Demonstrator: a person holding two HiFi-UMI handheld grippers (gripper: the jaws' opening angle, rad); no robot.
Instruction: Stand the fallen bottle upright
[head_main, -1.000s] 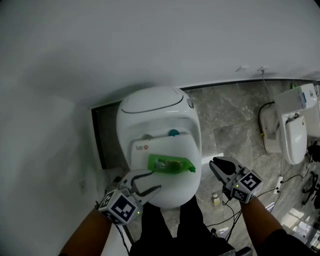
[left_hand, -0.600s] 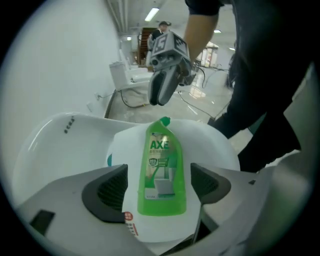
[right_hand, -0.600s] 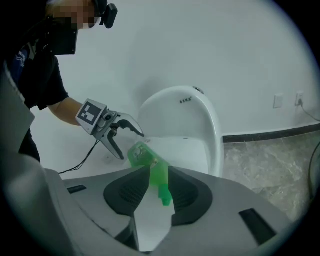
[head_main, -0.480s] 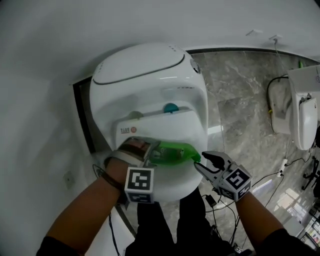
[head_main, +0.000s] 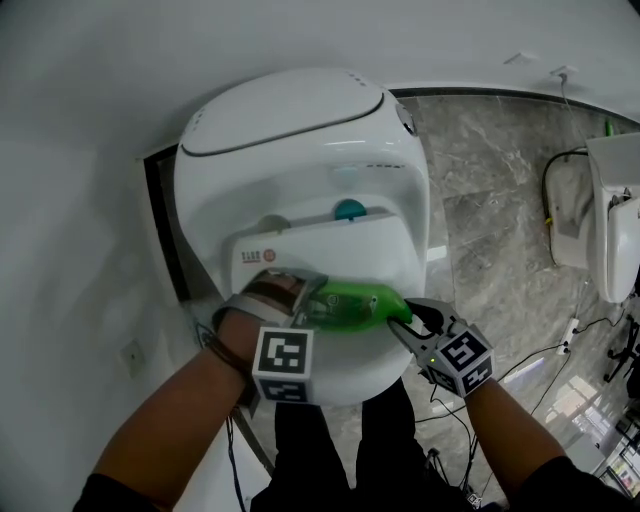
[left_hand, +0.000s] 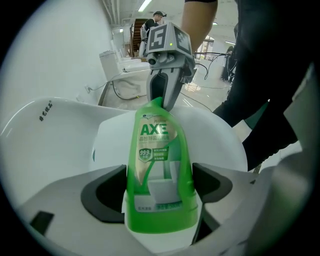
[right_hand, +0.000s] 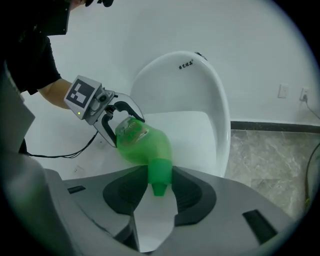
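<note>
The green bottle (head_main: 350, 305) lies on its side on the closed white toilet lid (head_main: 300, 255), cap end to the right. My left gripper (head_main: 303, 300) reaches down over its base end. Its jaws are opening, and the bottle (left_hand: 160, 170) sits between them, filling the gap. My right gripper (head_main: 405, 322) is at the cap end. Its jaws are closing, with the neck and cap (right_hand: 160, 175) between the pads. From the right gripper view, the left gripper (right_hand: 122, 125) straddles the far end of the bottle (right_hand: 142, 142).
The toilet's tank (head_main: 280, 110) stands against the white wall behind the lid. Grey marble floor (head_main: 490, 200) stretches to the right, with a second toilet (head_main: 610, 230) and loose cables (head_main: 540, 355) on it. My legs are right in front of the bowl.
Both grippers have come down from in front of the toilet onto the bottle. The left one rolled and now spans the base; the right one moved in to the cap.
</note>
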